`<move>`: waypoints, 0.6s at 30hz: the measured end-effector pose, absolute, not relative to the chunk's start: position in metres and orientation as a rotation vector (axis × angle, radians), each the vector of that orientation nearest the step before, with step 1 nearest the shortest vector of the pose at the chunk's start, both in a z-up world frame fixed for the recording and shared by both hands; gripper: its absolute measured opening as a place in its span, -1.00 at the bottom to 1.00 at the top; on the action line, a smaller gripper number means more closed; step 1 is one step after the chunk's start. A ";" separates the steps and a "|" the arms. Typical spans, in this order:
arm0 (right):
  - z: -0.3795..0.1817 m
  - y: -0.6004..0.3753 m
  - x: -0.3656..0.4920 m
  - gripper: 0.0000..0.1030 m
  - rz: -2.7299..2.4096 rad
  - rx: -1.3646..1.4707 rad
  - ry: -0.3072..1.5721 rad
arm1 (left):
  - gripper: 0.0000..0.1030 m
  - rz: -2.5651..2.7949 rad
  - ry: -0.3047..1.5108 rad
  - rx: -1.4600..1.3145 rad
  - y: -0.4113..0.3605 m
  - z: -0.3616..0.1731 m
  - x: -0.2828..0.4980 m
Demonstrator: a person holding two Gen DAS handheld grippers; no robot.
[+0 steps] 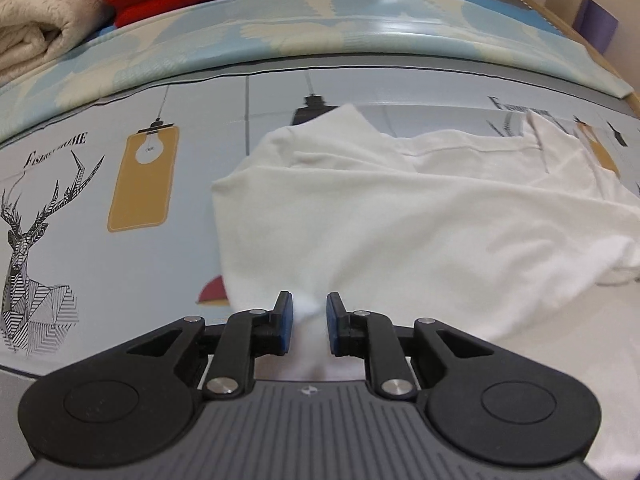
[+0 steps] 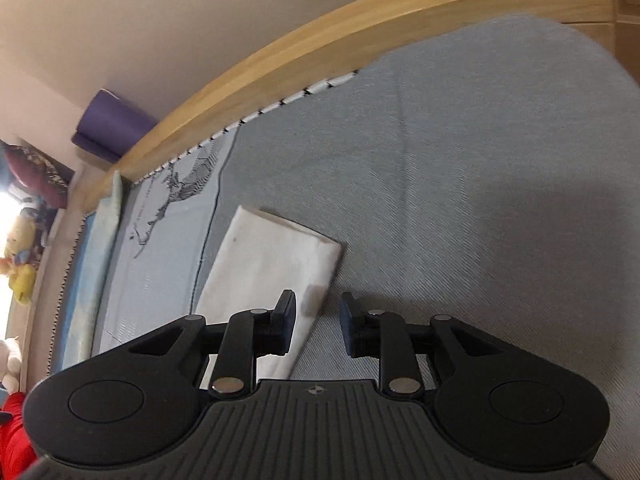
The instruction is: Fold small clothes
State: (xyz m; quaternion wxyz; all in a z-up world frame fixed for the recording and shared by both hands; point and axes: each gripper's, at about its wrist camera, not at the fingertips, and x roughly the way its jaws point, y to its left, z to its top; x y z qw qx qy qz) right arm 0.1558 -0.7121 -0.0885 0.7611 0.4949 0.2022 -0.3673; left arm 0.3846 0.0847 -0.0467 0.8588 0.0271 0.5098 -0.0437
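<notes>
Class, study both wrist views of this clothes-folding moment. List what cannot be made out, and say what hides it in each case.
1. Left wrist view: the near hem of the white cotton T-shirt is hidden behind the left gripper; its right side is cut by the frame edge.
2. Right wrist view: the near end of the folded white cloth is hidden behind the right gripper.
3. Right wrist view: the stuffed toys are small, overexposed and edge-cropped.

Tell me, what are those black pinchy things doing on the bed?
A person is folding small clothes with two handheld grippers. The left gripper has a bunch of a white T-shirt between its blue pads; the shirt lies spread and rumpled on the printed bedsheet. The right gripper is open and holds nothing, hovering beside a folded white cloth on the grey bed cover.
</notes>
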 end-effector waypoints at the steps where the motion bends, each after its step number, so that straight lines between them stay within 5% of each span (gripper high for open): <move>1: -0.090 -0.714 0.159 -0.50 -0.791 1.074 0.427 | -0.64 -0.100 1.066 0.066 0.079 -0.042 0.379; 4: -0.095 -0.715 0.171 -0.50 -0.783 1.075 0.406 | -0.64 -0.113 1.020 0.094 0.068 -0.017 0.362; 7: -0.092 -0.714 0.177 -0.92 -0.815 1.038 0.396 | -0.63 -0.118 0.975 0.049 0.067 0.013 0.339; 18: -0.010 -0.651 0.203 -0.93 -0.770 0.779 0.224 | -0.61 -0.092 0.905 -0.075 0.104 0.062 0.279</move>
